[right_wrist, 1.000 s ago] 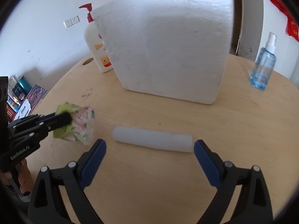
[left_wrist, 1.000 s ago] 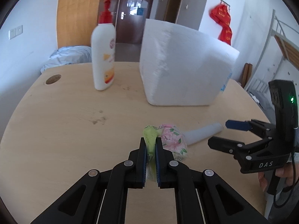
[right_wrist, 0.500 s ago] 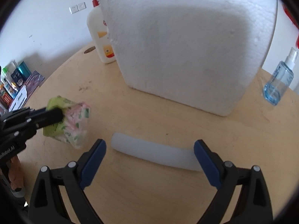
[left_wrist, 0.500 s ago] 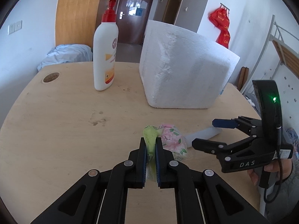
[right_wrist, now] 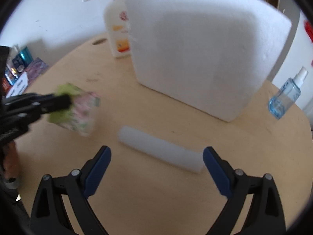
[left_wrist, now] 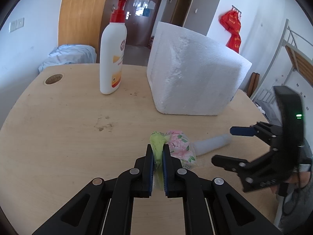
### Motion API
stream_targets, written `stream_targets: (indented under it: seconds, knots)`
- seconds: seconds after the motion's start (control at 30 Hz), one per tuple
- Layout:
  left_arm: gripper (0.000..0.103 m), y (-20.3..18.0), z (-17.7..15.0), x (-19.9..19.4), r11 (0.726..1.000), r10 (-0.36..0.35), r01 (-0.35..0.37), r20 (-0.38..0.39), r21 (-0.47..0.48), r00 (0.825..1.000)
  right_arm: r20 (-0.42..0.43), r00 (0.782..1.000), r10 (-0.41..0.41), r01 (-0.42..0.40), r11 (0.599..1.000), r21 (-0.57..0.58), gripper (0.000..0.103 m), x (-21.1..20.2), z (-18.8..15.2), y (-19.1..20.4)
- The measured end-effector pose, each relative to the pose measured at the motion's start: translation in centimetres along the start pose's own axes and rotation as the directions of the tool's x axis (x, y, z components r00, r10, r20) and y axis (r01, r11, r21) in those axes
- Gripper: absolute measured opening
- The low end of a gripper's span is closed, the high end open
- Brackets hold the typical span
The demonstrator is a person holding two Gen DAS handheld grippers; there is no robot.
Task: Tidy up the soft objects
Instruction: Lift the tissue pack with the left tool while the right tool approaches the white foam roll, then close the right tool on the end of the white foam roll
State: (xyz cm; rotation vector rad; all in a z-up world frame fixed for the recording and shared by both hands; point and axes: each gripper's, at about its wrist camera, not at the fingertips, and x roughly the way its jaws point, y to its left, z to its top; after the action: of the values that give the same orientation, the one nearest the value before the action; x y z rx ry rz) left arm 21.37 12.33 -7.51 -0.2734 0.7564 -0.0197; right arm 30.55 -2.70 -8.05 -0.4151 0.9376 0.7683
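I had the large white foam block (left_wrist: pixel 193 72) standing upright at the far middle of the round pale wooden table (left_wrist: pixel 58 137), rough and grainy on its faces, with rounded corners. I judged it rigid enough to serve as a backstop but not something to bump.

The tall white plastic pump bottle with a red cap (left_wrist: pixel 113 56) stood just left of the block, smooth and hard. A small clear blue spray bottle (right_wrist: pixel 284 96) stood well apart on the right side of the table.

The white foam cylinder (right_wrist: pixel 160 149) lay flat on the table, matte and slightly fuzzy, just in front of the right gripper (right_wrist: pixel 156 166), whose 2 blue-padded jaws stood wide apart with nothing between them. The roll sat at a slant across that gap, so I judged the best move was to line the pads up across its narrow width near the middle, come down over it, and close gently, since foam gives and can spring out of a hard pinch.

The small floral plastic-wrapped packet with a green edge (left_wrist: pixel 176 146), crinkly and soft, sat at the table's near side just beside the roll's end. The left gripper (left_wrist: pixel 158 156) was clamped on its green edge, jaws pressed nearly together. I judged that thin fold a slippery hold, best kept level.
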Motion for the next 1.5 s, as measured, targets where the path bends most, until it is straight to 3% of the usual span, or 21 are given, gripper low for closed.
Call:
stream_targets:
  seconds: [0.27, 0.43, 0.53, 0.7, 0.9, 1.0, 1.1, 1.33, 1.5]
  knots:
    - [0.008, 0.1, 0.0, 0.1, 1.000, -0.011, 0.011, -0.004, -0.003, 1.000, 0.010, 1.000, 0.004, -0.003, 0.998, -0.057, 0.096, 1.0, 0.3, -0.2]
    - [0.009, 0.3, 0.1, 0.1, 1.000, -0.013, 0.012, -0.006, -0.015, 1.000, -0.010, 0.999, 0.032, -0.033, 0.998, -0.051, 0.086, 2.0, 1.0, -0.7]
    - [0.008, 0.4, 0.1, 0.1, 1.000, -0.008, 0.008, -0.005, -0.018, 1.000, -0.017, 0.999, 0.038, -0.039, 0.998, -0.053, 0.073, 1.6, 0.9, -0.5]
    - [0.009, 0.3, 0.1, 0.0, 1.000, -0.004, 0.004, 0.001, -0.010, 1.000, -0.027, 0.998, -0.054, 0.052, 0.997, -0.065, 0.057, 0.6, 0.2, 0.7]
    - [0.009, 0.2, 0.0, -0.2, 1.000, -0.010, 0.010, 0.010, -0.004, 1.000, -0.031, 0.995, -0.091, 0.092, 0.996, 0.005, 0.032, -0.3, -0.4, 0.9]
    - [0.009, 0.2, 0.0, -0.2, 1.000, -0.010, 0.010, 0.012, -0.004, 1.000, -0.019, 0.997, -0.069, 0.071, 0.994, 0.082, 0.025, -1.5, -0.7, 0.1]
    - [0.009, 0.1, 0.0, -0.3, 1.000, -0.014, 0.014, 0.013, -0.002, 1.000, -0.041, 0.999, -0.020, 0.024, 0.996, 0.092, 0.022, -1.8, -1.3, 0.4]
    - [0.009, 0.1, 0.0, -0.5, 1.000, -0.017, 0.017, 0.022, -0.002, 1.000, -0.024, 0.999, -0.021, 0.021, 1.000, -0.022, 0.023, -1.7, -0.6, 2.0]
    - [0.009, 0.2, 0.1, -0.6, 1.000, -0.016, 0.016, 0.024, -0.009, 1.000, -0.062, 0.998, -0.021, 0.015, 0.995, -0.097, 0.035, -0.4, -0.1, 1.9]
